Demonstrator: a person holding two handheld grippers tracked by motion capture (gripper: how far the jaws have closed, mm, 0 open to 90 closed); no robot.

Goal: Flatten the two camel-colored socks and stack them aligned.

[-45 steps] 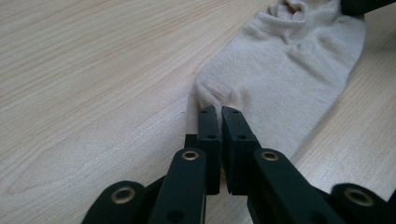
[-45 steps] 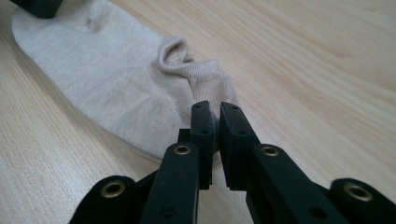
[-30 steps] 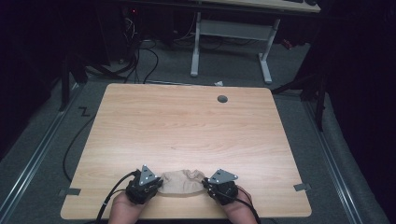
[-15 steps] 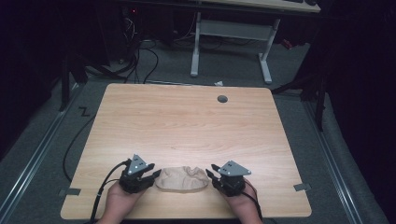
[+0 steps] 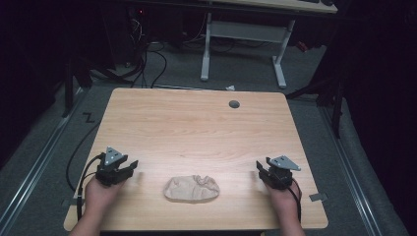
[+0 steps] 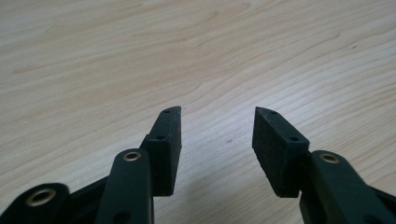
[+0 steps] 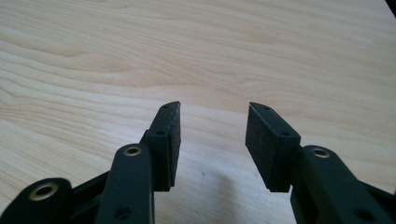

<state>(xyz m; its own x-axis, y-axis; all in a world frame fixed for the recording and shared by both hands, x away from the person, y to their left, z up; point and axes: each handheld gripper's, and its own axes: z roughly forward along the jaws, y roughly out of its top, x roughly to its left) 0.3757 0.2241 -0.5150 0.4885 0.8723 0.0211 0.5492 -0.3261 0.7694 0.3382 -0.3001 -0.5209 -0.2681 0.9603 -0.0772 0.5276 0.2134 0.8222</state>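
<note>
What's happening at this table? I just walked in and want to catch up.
A person sits at a wooden table with a gripper in each hand. A crumpled beige cloth lies near the front edge. The left gripper and right gripper sit well apart on either side of it, both open and empty, touching nothing.

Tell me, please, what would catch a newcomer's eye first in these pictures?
Most likely the crumpled beige cloth, lying alone near the front edge of the pale wooden table. Next, the left tongs and right tongs, each held in a hand well to either side of it, both open and holding nothing.
</note>
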